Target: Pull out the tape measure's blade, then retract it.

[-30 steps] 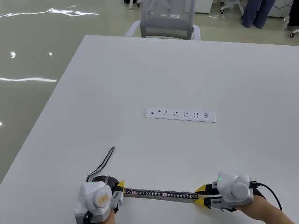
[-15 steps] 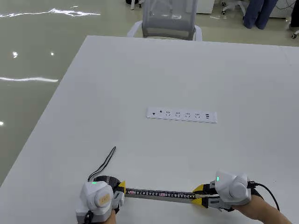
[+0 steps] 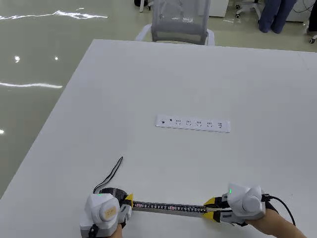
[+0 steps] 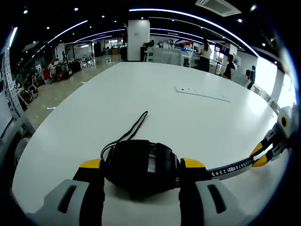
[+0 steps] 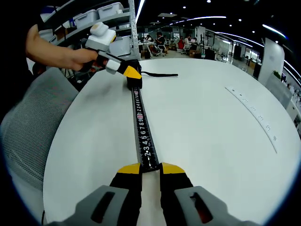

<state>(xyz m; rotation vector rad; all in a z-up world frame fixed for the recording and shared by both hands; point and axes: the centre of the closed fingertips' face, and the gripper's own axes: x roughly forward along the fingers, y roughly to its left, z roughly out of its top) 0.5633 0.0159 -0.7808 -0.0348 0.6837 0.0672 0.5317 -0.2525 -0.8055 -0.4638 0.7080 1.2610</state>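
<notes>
A black tape measure case (image 4: pixel 141 162) sits on the white table, and my left gripper (image 4: pixel 141 165) is shut on it, one yellow-tipped jaw on each side. Its black wrist strap (image 3: pixel 110 174) trails away over the table. The numbered blade (image 3: pixel 168 207) lies drawn out flat along the table's near edge, from the case (image 3: pixel 116 194) to my right gripper (image 3: pixel 210 208). My right gripper (image 5: pixel 150 166) is shut on the blade's end (image 5: pixel 148 157). In the head view my left gripper (image 3: pixel 126 203) sits at the bottom left.
A white power strip (image 3: pixel 193 123) lies mid-table, well beyond the blade. A grey mesh chair (image 3: pixel 179 22) stands at the table's far edge. The table's left edge (image 3: pixel 47 134) drops to a glossy floor. A cable (image 3: pixel 282 203) trails from the right gripper.
The right gripper has slid a little left toward the case, so the exposed blade is slightly shorter. The left gripper and case stay put.
</notes>
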